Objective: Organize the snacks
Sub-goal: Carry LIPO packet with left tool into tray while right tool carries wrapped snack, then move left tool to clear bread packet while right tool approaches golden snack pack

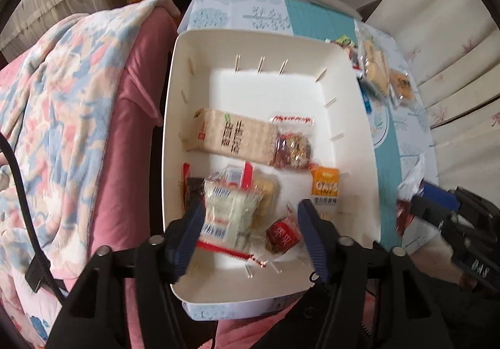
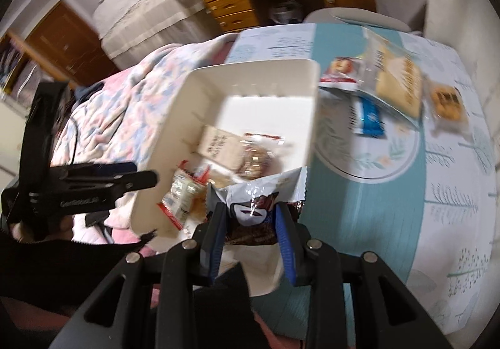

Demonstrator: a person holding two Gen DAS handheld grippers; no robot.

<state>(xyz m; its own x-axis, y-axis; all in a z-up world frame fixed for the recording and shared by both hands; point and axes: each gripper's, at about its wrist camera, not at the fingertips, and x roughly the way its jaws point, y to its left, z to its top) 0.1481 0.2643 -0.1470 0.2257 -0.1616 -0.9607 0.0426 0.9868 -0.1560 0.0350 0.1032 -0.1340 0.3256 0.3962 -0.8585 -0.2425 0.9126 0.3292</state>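
Two views, and each catches what the other misses. Through my left wrist I look almost straight down into the white bin (image 1: 350, 92). My left gripper (image 1: 250, 217) has its jaws apart, with a clear red-edged snack pack (image 1: 228, 217) lying between them; the left pad looks to brush it, the right pad is clear of it. At twelve o'clock from that pack lies a long cracker sleeve (image 1: 234, 136) printed with large Chinese characters, and beside it at three o'clock a clear bag of nutty pieces (image 1: 293, 145). An orange packet (image 1: 325, 186) reads "OAYO" as far as I can tell. A small red candy (image 1: 282, 235) sits near my right pad. My right gripper shows only at four o'clock, blurred.

Through my right wrist, my right gripper (image 2: 250, 217) is clamped on a silver and brown wrapper (image 2: 254, 211), held above the bin's near edge. Only here do I see the table (image 2: 368, 217) at two o'clock, with a blue packet (image 2: 370, 117), a red and white packet (image 2: 342, 70) and a tan cracker pack (image 2: 398, 83); their print is too blurred to read.
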